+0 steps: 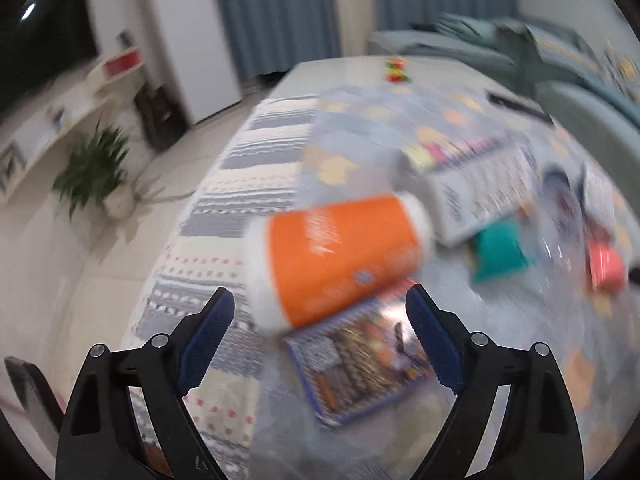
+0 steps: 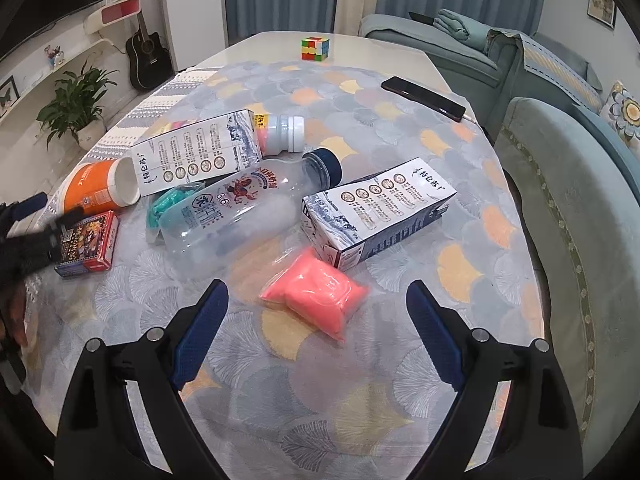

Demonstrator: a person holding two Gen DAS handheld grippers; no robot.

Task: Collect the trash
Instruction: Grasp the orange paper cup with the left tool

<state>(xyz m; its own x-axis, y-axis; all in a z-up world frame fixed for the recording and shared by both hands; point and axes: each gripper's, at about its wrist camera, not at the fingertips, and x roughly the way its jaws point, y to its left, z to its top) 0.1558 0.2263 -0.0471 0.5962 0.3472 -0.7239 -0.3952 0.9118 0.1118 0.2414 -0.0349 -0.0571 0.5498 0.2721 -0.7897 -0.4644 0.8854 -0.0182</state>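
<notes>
An orange paper cup (image 1: 340, 256) lies on its side on the table, just ahead of my open, empty left gripper (image 1: 320, 320); it also shows at the left of the right wrist view (image 2: 100, 188). A small card box (image 1: 360, 360) lies under the left gripper. My right gripper (image 2: 318, 312) is open and empty above a pink bag (image 2: 316, 300). A clear plastic bottle (image 2: 248, 208), two milk cartons (image 2: 380, 212) (image 2: 196, 156), a white-capped bottle (image 2: 280, 134) and a teal bag (image 2: 172, 200) lie close together. The left view is blurred.
A Rubik's cube (image 2: 315, 48) and a black phone (image 2: 424, 98) lie at the table's far end. A sofa (image 2: 560, 200) runs along the right. A potted plant (image 2: 76, 108) and a guitar (image 2: 146, 52) stand on the floor at the left.
</notes>
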